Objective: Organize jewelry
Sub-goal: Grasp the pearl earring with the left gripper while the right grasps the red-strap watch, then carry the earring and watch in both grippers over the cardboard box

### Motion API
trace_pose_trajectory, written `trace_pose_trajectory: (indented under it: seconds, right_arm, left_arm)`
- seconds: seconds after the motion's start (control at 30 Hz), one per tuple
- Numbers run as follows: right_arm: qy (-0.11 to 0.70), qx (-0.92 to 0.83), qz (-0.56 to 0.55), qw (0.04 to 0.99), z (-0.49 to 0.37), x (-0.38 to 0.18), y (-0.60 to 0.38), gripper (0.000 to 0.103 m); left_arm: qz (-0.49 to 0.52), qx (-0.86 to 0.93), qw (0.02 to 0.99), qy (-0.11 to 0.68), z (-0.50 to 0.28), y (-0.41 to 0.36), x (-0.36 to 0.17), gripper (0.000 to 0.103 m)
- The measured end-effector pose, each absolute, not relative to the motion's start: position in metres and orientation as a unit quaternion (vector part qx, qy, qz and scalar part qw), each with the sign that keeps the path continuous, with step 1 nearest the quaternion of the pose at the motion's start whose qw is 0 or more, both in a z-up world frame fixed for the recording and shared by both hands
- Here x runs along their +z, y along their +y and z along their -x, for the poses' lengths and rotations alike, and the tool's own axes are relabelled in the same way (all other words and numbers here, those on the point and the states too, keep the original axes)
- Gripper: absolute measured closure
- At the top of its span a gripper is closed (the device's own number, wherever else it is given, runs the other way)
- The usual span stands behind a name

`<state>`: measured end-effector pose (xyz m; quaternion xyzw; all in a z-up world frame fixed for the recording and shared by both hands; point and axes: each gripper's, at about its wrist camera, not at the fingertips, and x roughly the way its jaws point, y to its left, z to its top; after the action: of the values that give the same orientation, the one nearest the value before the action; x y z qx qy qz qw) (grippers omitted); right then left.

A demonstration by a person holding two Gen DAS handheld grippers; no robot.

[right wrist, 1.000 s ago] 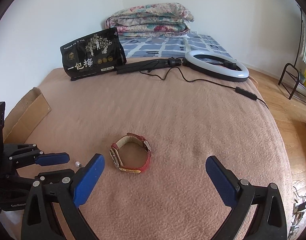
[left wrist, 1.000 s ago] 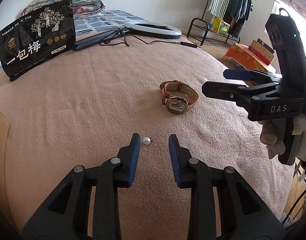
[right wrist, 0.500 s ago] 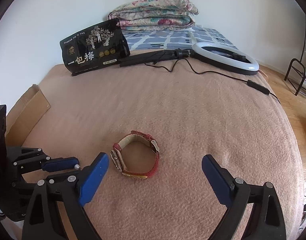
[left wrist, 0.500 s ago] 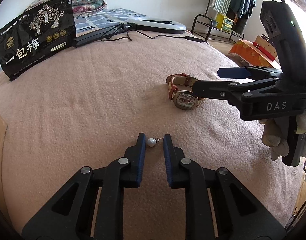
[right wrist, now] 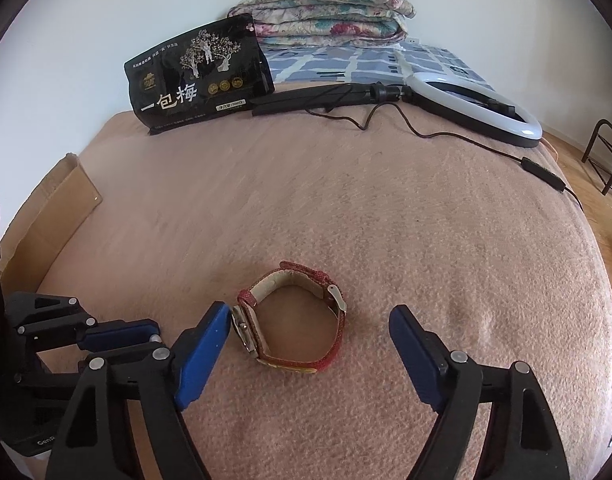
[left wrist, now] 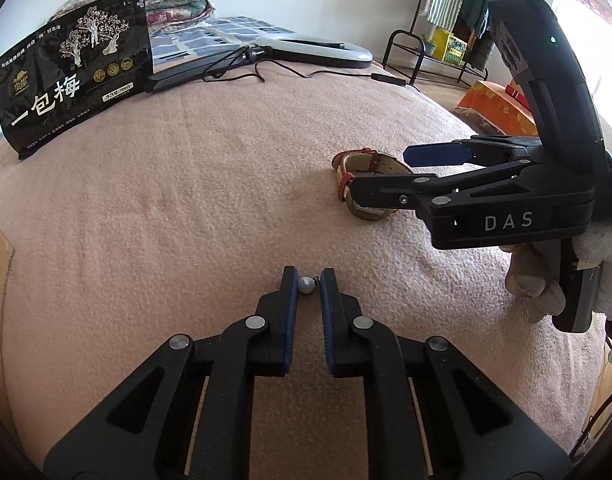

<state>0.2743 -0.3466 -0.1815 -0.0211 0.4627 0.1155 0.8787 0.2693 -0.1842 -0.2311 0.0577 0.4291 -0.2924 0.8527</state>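
Observation:
A small pearl stud earring (left wrist: 306,285) sits between the fingertips of my left gripper (left wrist: 308,280), which is shut on it just above the pink blanket. A red-strapped wristwatch (right wrist: 292,326) lies on its side on the blanket, its face toward the left. My right gripper (right wrist: 310,322) is open wide, with one finger on each side of the watch and the left blue pad (right wrist: 204,354) close to the watch face. In the left wrist view the watch (left wrist: 360,182) is partly hidden behind the right gripper (left wrist: 410,168).
A black snack bag (right wrist: 198,76) and a ring light (right wrist: 478,108) with its cable lie at the far side of the pink blanket (right wrist: 346,208). Folded quilts (right wrist: 326,12) are stacked behind. A cardboard box (right wrist: 46,220) stands at the left edge. A clothes rack (left wrist: 454,20) stands off the bed.
My left gripper's jaws have closed from wide apart onto the pearl earring. My right gripper has moved forward and lower so its open fingers now flank the watch.

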Motion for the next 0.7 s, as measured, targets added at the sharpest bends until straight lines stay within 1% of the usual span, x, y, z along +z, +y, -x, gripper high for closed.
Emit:
trace_pose_trajectory:
  seconds: [0.07, 0.23, 0.7]
  right_arm:
    - [0.466, 0.120, 0.023, 0.876, -0.275, -0.183, -0.344, 0.025]
    - [0.473, 0.132, 0.029, 0.870, -0.277, -0.187, -0.338, 0.040]
    - [0.453, 0.115, 0.038, 0.883, -0.264, -0.168, -0.342, 0.041]
  left_arm:
    - [-0.058, -0.292, 0.853, 0.429, -0.269, -0.184, -0.231, 0.093]
    - [-0.058, -0.293, 0.853, 0.429, -0.269, -0.184, -0.231, 0.093]
    - [-0.048, -0.289, 0.861, 0.415, -0.263, -0.178, -0.217, 0.093]
